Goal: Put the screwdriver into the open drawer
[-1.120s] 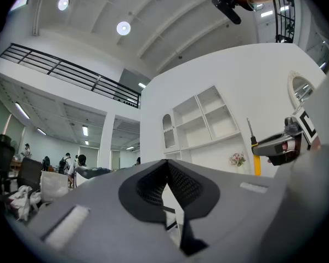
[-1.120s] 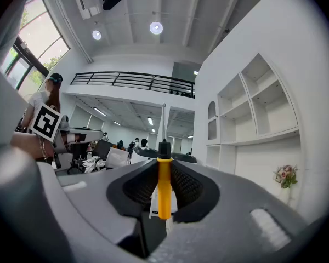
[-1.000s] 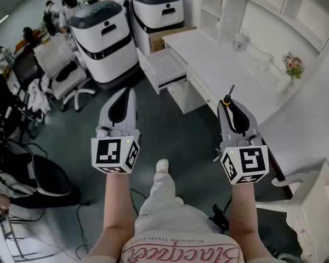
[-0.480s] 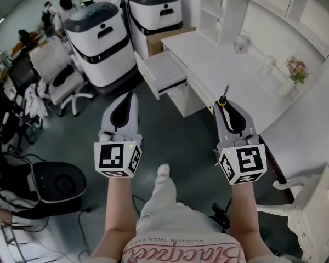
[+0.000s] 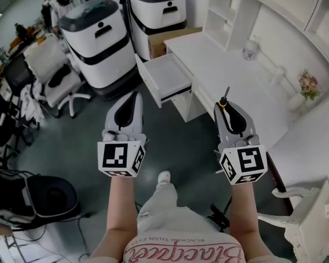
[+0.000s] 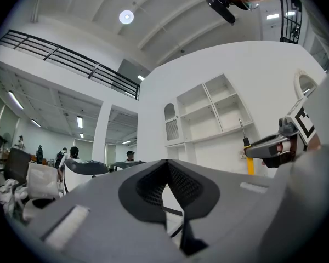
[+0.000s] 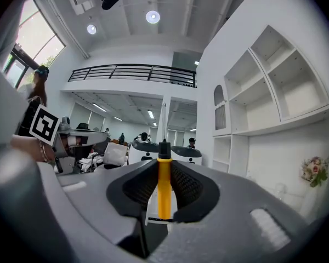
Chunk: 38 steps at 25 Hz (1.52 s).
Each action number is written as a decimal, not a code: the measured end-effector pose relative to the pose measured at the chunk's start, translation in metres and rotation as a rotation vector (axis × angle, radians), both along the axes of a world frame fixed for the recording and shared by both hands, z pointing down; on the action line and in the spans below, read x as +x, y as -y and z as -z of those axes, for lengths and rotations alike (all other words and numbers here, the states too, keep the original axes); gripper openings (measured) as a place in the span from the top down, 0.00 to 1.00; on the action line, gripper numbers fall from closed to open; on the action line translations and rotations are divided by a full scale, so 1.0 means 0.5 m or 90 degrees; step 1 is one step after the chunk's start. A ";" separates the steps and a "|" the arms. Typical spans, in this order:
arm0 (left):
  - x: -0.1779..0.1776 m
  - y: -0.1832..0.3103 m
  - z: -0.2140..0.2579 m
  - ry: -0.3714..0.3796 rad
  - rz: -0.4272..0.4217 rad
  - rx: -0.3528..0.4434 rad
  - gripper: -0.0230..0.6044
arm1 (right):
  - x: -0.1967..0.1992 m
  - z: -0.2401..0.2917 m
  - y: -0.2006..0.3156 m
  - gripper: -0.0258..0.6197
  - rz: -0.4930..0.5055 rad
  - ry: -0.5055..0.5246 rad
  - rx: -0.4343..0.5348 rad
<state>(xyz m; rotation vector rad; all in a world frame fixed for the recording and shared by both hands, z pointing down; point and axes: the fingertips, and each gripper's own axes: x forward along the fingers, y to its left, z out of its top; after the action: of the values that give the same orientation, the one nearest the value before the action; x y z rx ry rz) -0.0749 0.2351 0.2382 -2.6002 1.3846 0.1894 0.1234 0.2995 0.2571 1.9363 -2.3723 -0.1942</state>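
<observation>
Nearest in the head view are the person's light trousers (image 5: 164,212) and one white shoe (image 5: 163,177) on the dark floor (image 5: 186,141), with a forearm on either side. Each forearm ends in a marker cube, and the tongs reach forward from there.

The left tongs (image 5: 133,95) are clenched on nothing. The left gripper view shows this best: the black pads (image 6: 178,182) meet at their tips. That view also catches the right tongs from the side, at its right edge.

The right tongs (image 5: 226,106) are grasping the screwdriver (image 5: 225,99). From above, only a bit of yellow handle and the thin dark shaft show past the tips. The right gripper view shows the grip itself, with the yellow handle upright between the two pads and a black collar just above them.

Only the head view shows the open drawer (image 5: 167,76). It is pulled out of the white surface (image 5: 219,70) ahead of both tongs and well apart from the screwdriver. A glass jar (image 5: 251,49) and a vase of flowers (image 5: 307,86) stand on the surface, and white shelves (image 5: 230,10) rise behind it.

Beyond the drawer sit a cardboard box (image 5: 164,40) and two white-and-black machines (image 5: 96,37). A white office chair (image 5: 55,75) stands to their left. The gripper views add a balcony railing (image 7: 131,73) and ceiling lights (image 7: 152,17).
</observation>
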 end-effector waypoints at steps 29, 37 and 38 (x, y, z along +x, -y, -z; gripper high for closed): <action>-0.078 0.409 -0.035 -0.007 -0.014 -0.047 0.94 | -0.068 -0.035 0.392 0.85 -0.021 0.007 -0.059; -0.126 0.445 -0.049 -0.021 0.022 -0.055 0.94 | -0.082 -0.055 0.427 0.85 -0.005 0.009 -0.069; -0.126 0.450 -0.048 -0.021 0.024 -0.054 0.94 | -0.081 -0.054 0.433 0.85 -0.004 0.010 -0.068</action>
<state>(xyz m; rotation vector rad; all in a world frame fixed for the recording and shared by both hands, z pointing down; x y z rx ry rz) -0.1380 0.0101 0.2623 -2.6478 1.4835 0.1719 0.0829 0.0830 0.2841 1.9043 -2.3346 -0.0510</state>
